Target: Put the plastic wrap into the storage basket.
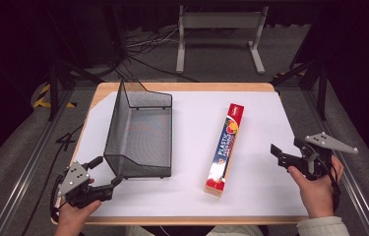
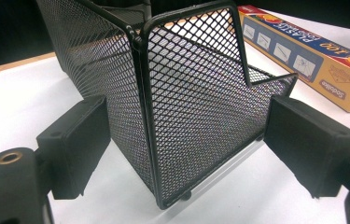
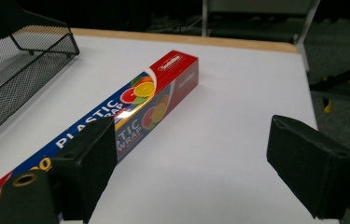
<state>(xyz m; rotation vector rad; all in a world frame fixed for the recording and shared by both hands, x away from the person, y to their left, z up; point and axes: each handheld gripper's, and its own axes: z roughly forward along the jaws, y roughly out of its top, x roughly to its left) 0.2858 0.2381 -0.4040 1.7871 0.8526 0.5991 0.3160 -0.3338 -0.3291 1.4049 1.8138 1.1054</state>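
A black wire-mesh basket (image 1: 115,123) stands on the left half of the white table sheet (image 1: 265,123). My left gripper (image 1: 107,171) is at its near left corner, open. In the left gripper view that corner (image 2: 149,116) rises between the wide-apart jaws of my left gripper (image 2: 191,140), and neither pad presses on it. A long plastic wrap box (image 1: 225,147) lies right of the basket. My right gripper (image 1: 278,156) hovers to the box's right, open, with nothing between its jaws. The right gripper view has my right gripper (image 3: 210,158) above bare sheet, the box (image 3: 140,102) beyond its left jaw.
The table's wooden edge (image 1: 182,87) runs along the far side. A grey metal stand (image 1: 219,29) and cables are on the floor behind. In the right gripper view, the basket's low front wall (image 3: 4,79) is at the far left. In the left gripper view, the box (image 2: 303,51) lies past the basket.
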